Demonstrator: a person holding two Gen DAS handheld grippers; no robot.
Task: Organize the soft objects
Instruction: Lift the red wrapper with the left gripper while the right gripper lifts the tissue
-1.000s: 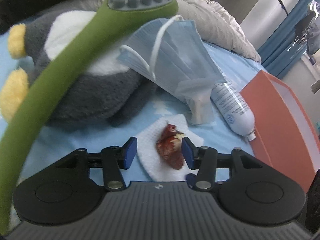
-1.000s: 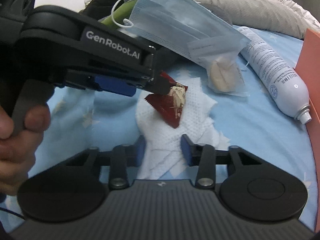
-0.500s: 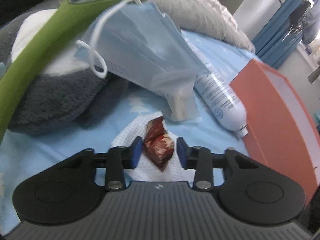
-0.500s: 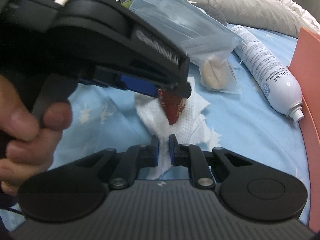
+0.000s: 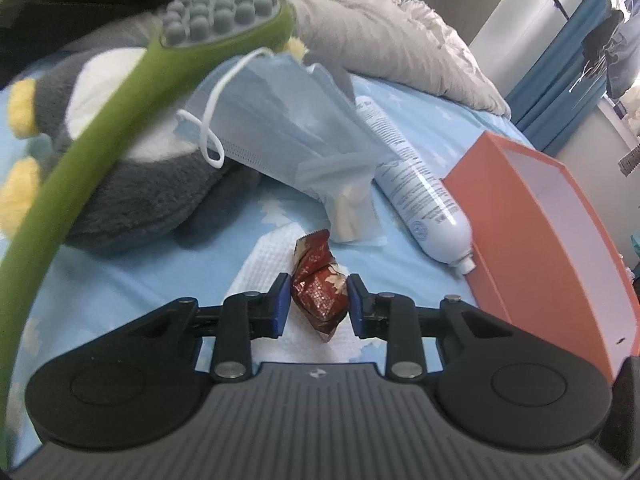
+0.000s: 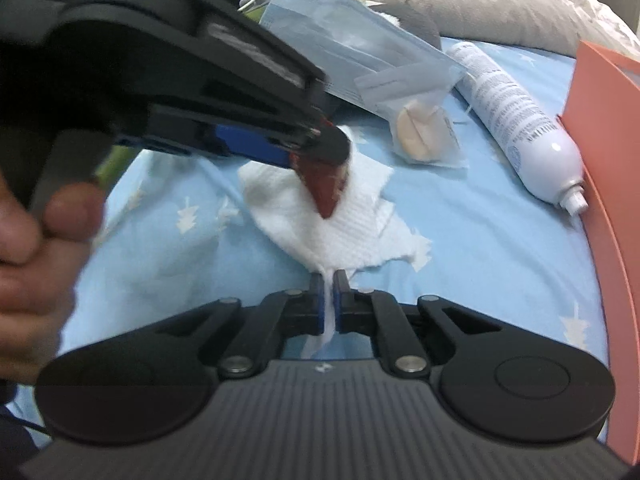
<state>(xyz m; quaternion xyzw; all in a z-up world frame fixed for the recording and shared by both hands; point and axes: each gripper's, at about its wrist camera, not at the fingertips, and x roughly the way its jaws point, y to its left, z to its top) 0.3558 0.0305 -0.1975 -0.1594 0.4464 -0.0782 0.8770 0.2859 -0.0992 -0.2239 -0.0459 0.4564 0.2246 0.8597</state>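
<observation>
left claw [image 5: 316, 304] pinching red snack wrapper [image 5: 318, 294] | right claw [image 6: 329, 300] nipping white tissue [image 6: 340, 224] edge | tip: lift wrapper straight up, pin tissue low on bed

Bottle [image 5: 416, 196] print: too small to read.
Left gripper [image 6: 320, 152] housing: blurred, lettering unreadable.
Orange box [image 6: 600, 120]: cut by the right edge.
Green massager [image 5: 80, 160] handle: runs off the left edge.
</observation>
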